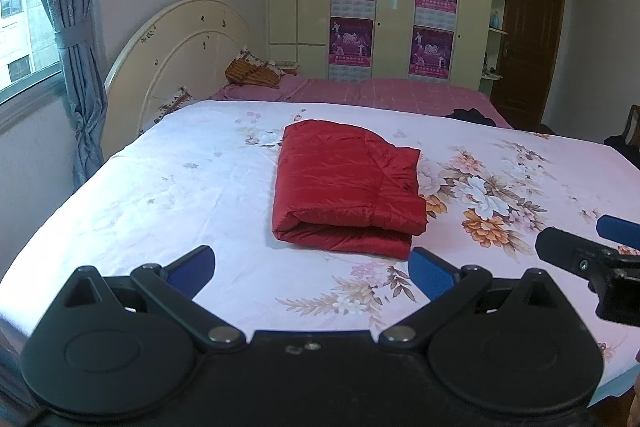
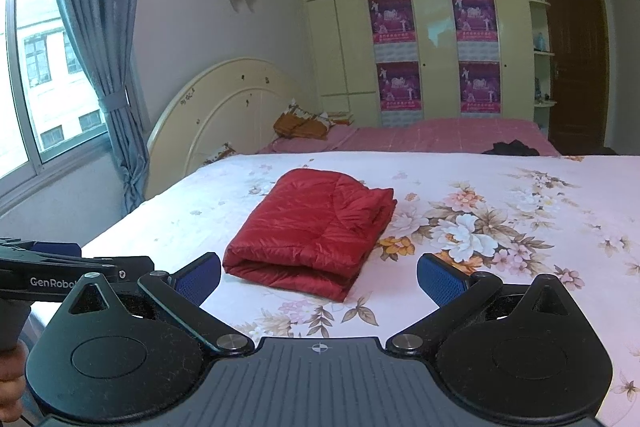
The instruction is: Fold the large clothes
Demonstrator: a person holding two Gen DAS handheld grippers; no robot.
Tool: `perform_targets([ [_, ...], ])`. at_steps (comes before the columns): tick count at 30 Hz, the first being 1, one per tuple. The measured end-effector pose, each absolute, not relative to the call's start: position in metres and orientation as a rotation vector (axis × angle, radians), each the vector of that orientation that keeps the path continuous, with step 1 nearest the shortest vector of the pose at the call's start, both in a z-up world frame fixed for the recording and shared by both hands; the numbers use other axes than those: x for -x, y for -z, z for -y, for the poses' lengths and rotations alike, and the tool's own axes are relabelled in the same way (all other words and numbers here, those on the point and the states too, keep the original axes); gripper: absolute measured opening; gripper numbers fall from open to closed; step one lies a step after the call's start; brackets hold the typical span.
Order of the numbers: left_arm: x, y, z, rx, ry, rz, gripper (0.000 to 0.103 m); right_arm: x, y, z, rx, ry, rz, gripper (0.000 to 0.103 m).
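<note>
A red quilted jacket (image 1: 344, 187) lies folded into a thick rectangle on the white floral bed sheet (image 1: 160, 187), its doubled edge facing me. My left gripper (image 1: 312, 273) hovers just short of that edge, open, with nothing between its blue pads. In the right wrist view the same folded jacket (image 2: 312, 231) sits slightly left of centre, and my right gripper (image 2: 318, 281) is open and empty just in front of it. The right gripper also shows at the right edge of the left wrist view, and the left gripper's body at the left edge of the right wrist view.
A cream headboard (image 1: 180, 55) and a blue curtain (image 1: 76, 27) stand to the left. Behind the floral sheet lies a pink bedspread (image 1: 380, 93) with a dark garment (image 1: 472, 115) on it. A wardrobe with posters (image 1: 352, 11) and a brown door (image 1: 528, 39) fill the back wall.
</note>
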State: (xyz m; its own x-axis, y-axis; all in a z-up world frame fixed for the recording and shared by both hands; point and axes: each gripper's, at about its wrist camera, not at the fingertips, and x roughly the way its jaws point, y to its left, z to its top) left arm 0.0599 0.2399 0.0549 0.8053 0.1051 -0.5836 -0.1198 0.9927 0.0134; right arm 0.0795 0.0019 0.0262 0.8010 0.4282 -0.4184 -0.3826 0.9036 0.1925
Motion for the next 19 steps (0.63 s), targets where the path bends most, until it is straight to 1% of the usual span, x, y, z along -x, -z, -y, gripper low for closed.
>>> perform_targets([
  [11,-0.075,-0.048,-0.244,0.049,-0.104,-0.659,0.103,-0.087,-0.020,0.002,-0.107,-0.425,-0.497,0.103],
  [16,-0.076,-0.046,-0.245,0.040,-0.092,-0.592,0.100,-0.094,-0.016,0.005,-0.112,-0.413,-0.508,0.103],
  [19,-0.086,-0.042,-0.245,0.032,-0.098,-0.610,0.103,-0.099,-0.012,0.006,-0.113,-0.403,-0.518,0.103],
])
